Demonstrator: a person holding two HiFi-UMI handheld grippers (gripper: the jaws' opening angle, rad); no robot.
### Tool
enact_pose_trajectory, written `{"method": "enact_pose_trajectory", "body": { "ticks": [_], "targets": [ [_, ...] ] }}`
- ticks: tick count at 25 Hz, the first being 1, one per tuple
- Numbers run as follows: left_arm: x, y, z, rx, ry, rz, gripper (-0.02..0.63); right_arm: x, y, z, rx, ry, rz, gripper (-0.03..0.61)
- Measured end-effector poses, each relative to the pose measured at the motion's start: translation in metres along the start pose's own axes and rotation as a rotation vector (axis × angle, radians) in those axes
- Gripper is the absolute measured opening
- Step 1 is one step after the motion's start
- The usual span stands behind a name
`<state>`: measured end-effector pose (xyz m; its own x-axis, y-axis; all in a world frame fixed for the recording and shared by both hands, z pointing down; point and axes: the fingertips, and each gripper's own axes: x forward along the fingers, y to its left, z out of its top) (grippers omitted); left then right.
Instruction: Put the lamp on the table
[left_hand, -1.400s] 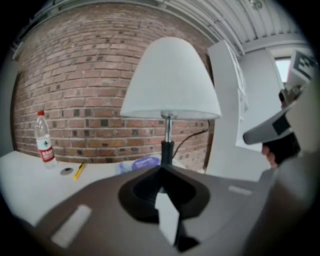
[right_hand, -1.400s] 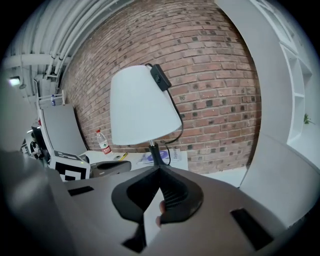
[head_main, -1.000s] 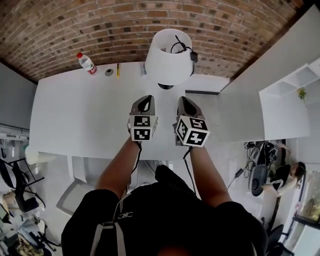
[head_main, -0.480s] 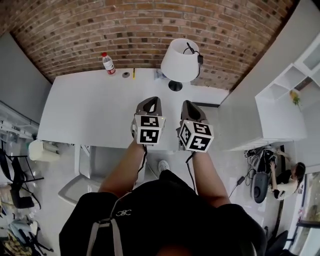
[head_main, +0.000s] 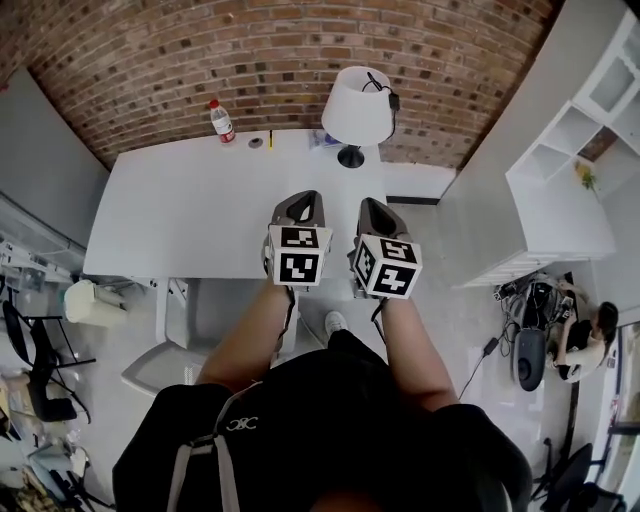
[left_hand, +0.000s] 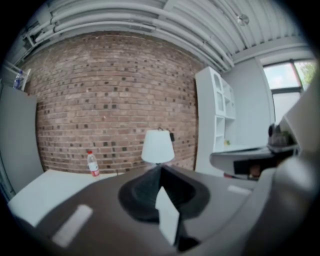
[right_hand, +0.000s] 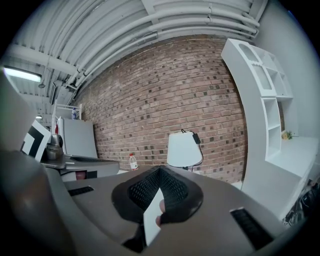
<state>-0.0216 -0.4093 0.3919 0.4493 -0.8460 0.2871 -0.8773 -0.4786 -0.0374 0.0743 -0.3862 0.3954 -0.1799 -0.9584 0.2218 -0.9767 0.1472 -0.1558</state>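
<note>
Standing at the near edge of the white tabletop (head_main: 200, 215), the person holds both grippers side by side and level, aimed toward the lamp (head_main: 352, 105). The lamp stands upright on its dark base at the tabletop's far edge, close to the brick wall (head_main: 250, 60), with a black cord draped over the top of its white shade. The left gripper (head_main: 298, 200) has its jaws pressed together with nothing between them. The right gripper (head_main: 372, 205), just beside it, is closed and empty too. Both are well apart from the lamp. A water bottle (head_main: 222, 120) sits to the lamp's left. I judge the lamp set down and the grippers idle, with nothing left to carry.
</note>
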Motion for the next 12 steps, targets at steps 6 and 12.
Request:
{"method": "enact_pose_trajectory", "body": {
  "ticks": [6, 12],
  "targets": [
    [-0.010, -0.008, -0.001, 0.018, -0.015, -0.002, 0.002, -0.013, 0.003, 0.000, -0.016, -0.011, -0.010, -0.003],
    [-0.017, -0.007, 0.003, 0.004, -0.031, -0.006, 0.002, -0.016, 0.007, 0.000, -0.031, -0.010, -0.029, -0.003]
  ]
}}
